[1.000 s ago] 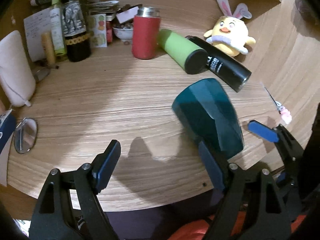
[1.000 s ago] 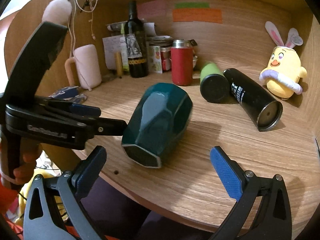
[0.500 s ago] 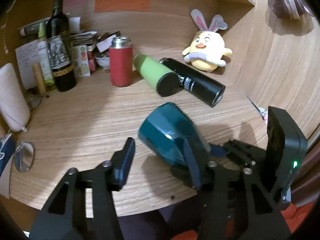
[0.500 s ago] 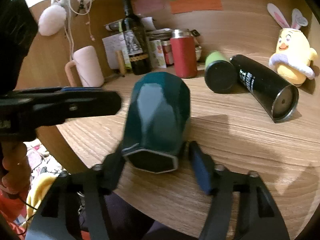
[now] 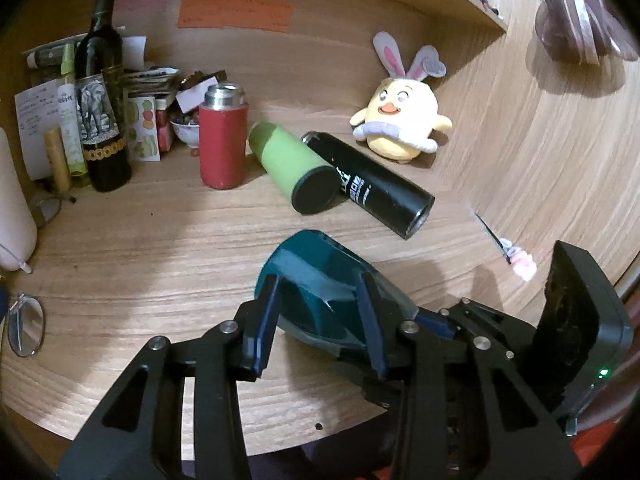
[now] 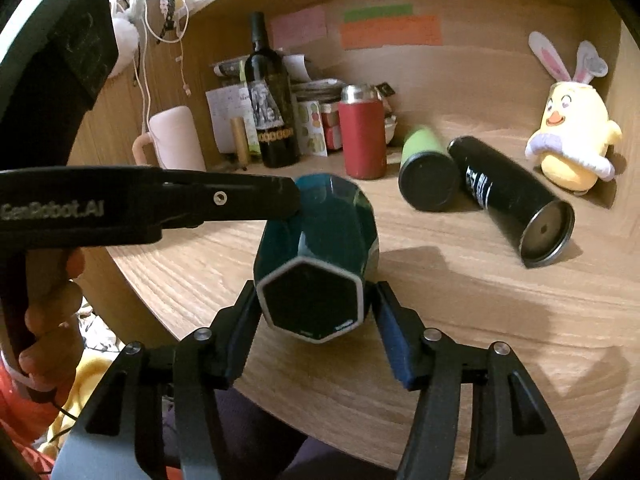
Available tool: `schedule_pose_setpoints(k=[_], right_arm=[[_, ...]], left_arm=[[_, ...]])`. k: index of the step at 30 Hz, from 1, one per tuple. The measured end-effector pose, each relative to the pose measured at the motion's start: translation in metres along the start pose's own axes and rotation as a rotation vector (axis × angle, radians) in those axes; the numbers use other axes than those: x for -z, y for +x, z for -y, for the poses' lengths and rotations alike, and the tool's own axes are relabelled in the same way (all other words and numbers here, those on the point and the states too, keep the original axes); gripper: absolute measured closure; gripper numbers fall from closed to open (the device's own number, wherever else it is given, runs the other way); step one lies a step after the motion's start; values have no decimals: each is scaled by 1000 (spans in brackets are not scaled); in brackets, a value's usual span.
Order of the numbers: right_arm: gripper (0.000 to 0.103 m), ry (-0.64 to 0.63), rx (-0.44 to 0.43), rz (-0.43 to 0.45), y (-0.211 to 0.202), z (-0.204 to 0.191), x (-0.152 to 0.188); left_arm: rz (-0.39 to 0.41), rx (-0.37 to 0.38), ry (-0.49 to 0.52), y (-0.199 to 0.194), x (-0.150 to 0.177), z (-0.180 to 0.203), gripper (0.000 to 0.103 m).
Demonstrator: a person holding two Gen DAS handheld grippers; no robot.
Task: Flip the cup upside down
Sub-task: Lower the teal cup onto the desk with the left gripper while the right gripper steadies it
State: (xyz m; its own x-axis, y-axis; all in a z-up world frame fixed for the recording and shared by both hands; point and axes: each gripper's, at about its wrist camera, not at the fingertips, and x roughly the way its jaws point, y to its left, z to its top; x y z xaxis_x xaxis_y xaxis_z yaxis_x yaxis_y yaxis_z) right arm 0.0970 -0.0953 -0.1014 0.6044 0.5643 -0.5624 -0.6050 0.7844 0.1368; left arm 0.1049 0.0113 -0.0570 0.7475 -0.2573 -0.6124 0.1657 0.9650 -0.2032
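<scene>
The dark teal faceted cup [image 5: 320,280] lies on its side above the round wooden table [image 5: 140,248], held off the surface. My left gripper [image 5: 320,316] is shut on the cup's body, one pad on each side. In the right wrist view the cup's hexagonal base [image 6: 310,304] faces the camera. My right gripper [image 6: 312,332] is shut on the base end, its blue pads pressed on both sides. The left gripper's arm [image 6: 160,204] crosses in from the left and reaches the cup's far end.
A green bottle [image 5: 294,172] and a black bottle [image 5: 372,188] lie on the table behind the cup. A red flask [image 5: 222,136], a wine bottle [image 5: 100,92] and clutter stand at the back. A yellow plush [image 5: 400,120] sits at the back right. Glasses [image 5: 26,326] lie at the left.
Both grippers have closed on the cup: the right one took its base end first, then the left one closed around its body. The cup has risen and turned.
</scene>
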Motion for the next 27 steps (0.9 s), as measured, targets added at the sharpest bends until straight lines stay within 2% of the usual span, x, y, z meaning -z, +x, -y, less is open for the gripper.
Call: schedule_pose_setpoints(k=[14, 19, 27], right_arm=[[51, -26, 7, 37, 10, -8, -25], [51, -26, 11, 49, 17, -11, -30], [53, -22, 25, 44, 30, -12, -35]], left_arm=[[65, -66, 1, 3, -19, -30, 64], [83, -75, 12, 8, -24, -37, 72], [73, -95, -8, 21, -26, -53, 76]])
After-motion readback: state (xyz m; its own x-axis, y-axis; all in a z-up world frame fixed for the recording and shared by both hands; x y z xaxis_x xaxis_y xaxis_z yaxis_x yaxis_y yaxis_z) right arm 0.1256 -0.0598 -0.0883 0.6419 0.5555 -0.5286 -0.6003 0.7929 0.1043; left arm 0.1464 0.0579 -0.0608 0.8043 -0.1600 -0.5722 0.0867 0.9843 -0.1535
